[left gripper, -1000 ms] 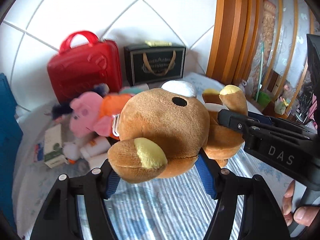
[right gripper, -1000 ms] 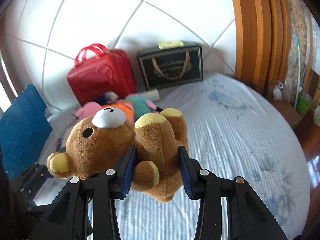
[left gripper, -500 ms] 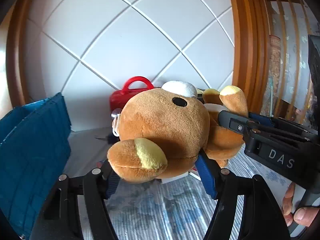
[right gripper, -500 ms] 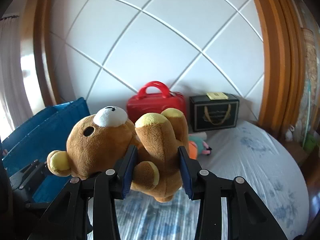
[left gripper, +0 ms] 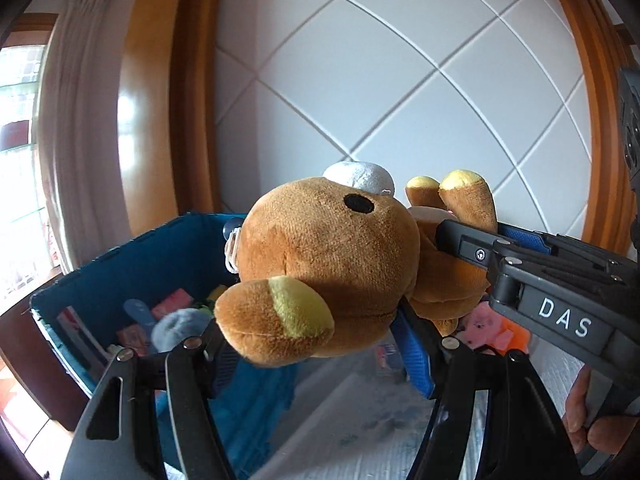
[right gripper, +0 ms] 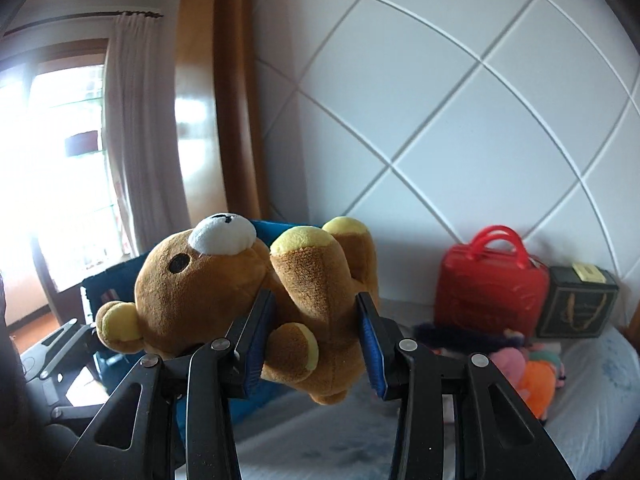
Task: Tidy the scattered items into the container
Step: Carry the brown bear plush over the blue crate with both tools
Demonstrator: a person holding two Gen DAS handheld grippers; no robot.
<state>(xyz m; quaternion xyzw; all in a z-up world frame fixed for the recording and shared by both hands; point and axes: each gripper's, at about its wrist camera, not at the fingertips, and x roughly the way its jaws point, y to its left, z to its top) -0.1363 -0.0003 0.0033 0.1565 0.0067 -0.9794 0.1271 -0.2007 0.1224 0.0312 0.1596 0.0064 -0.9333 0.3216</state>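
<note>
A brown teddy bear [left gripper: 328, 264] with yellow ears and a white muzzle hangs in the air between both grippers. My left gripper [left gripper: 316, 344] is shut on its head. My right gripper [right gripper: 316, 324] is shut on its body, with the legs sticking up; it also shows in the left wrist view as the right gripper [left gripper: 540, 276] marked DAS. A blue fabric container [left gripper: 132, 256] stands low at the left, just beyond the bear, and holds several small items. In the right wrist view the blue container [right gripper: 116, 280] is mostly hidden behind the bear.
A red case [right gripper: 490, 284] and a dark gift box [right gripper: 576, 306] stand against the white quilted headboard [right gripper: 460, 120]. Pink and orange plush toys [right gripper: 528, 372] lie on the bed [right gripper: 580, 420]. A curtain [right gripper: 136, 140] and window are at the left. A person's fingers [left gripper: 592, 420] show low right.
Both grippers have swung left and upward with the bear held between them. The blue container has come into view below the bear, and the red case and gift box have slid off to the right.
</note>
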